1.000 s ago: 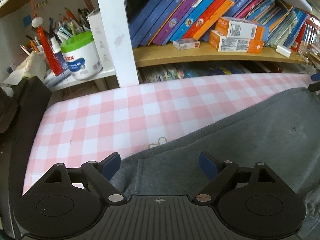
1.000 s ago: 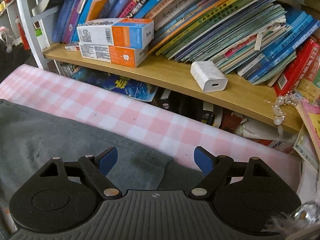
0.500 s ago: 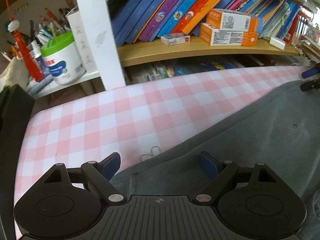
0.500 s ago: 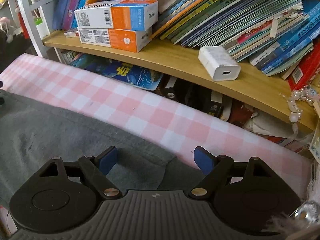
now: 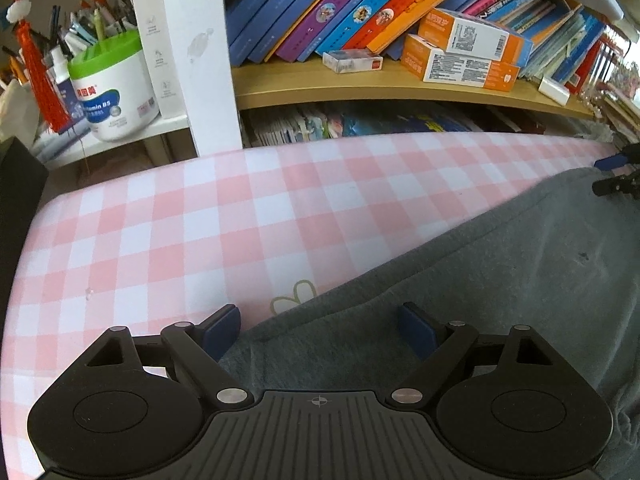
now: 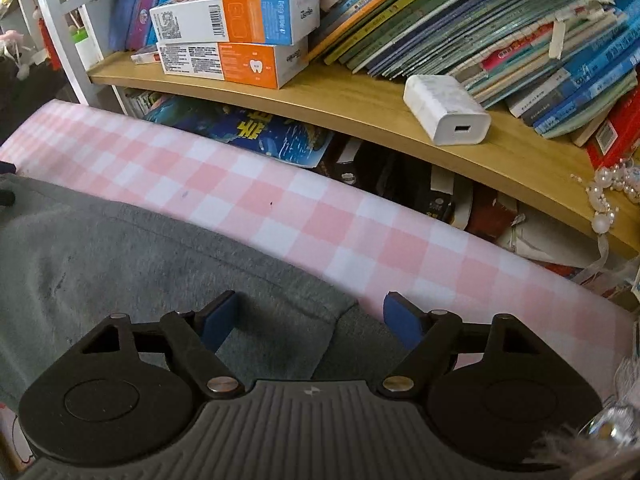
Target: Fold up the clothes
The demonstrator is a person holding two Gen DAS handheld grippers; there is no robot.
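Left gripper (image 5: 320, 330) sits at bottom centre of left view, jaws spread wide, nothing btwn them but cloth below; its blue pads (image 5: 222, 330) straddle the near edge of the grey garment (image 5: 500, 300); garment lies flat on pink-white checked cover (image 5: 200, 220), filling lower right of frame. Right gripper (image 6: 308, 322) at bottom centre of right view, also wide apart, holding nothing; grey garment (image 6: 120, 256) fills lower left there, a folded flap edge running under the jaws; checked cover (image 6: 360, 236) crosses mid-frame. Wooden shelf (image 6: 360, 104) w/ leaning books behind; orange-white boxes (image 6: 236, 36) stacked upper left; white charger (image 6: 446, 110) upper right of centre. Green-lidded tub (image 5: 114, 92) at upper left in left view.
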